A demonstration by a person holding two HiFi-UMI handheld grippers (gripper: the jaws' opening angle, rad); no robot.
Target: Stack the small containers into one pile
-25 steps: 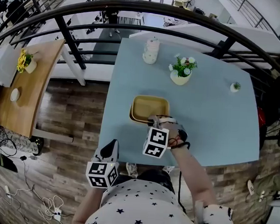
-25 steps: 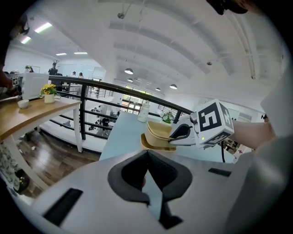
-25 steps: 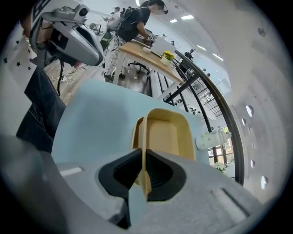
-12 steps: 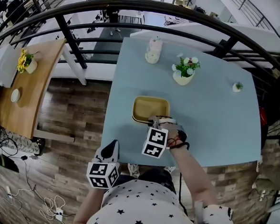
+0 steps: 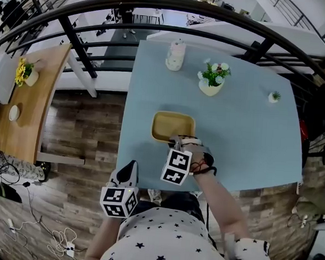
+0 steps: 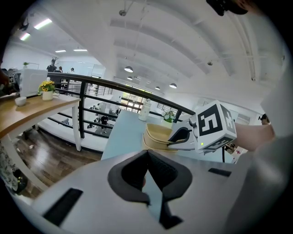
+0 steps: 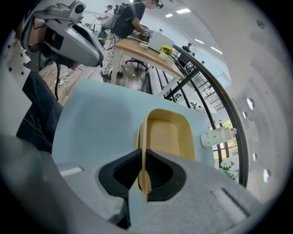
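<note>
On the pale blue counter [image 5: 245, 132], seen from overhead, the yellow containers [image 5: 174, 124] sit nested as one pile. The right gripper [image 5: 177, 140] is at their near rim, and the left gripper [image 5: 129, 170] hangs off the counter's edge.

Left gripper view: its fingers [image 6: 129, 172] are together and empty.

Right gripper view: fingers [image 7: 122, 171] are clamped on the yellow containers' near rim. Stacking looks done, and only letting go seems left.

A light blue table [image 5: 250, 138] bears a flowerpot [image 5: 211, 81], a spotted bottle [image 5: 175, 55] and a tiny plant [image 5: 273, 97].
</note>
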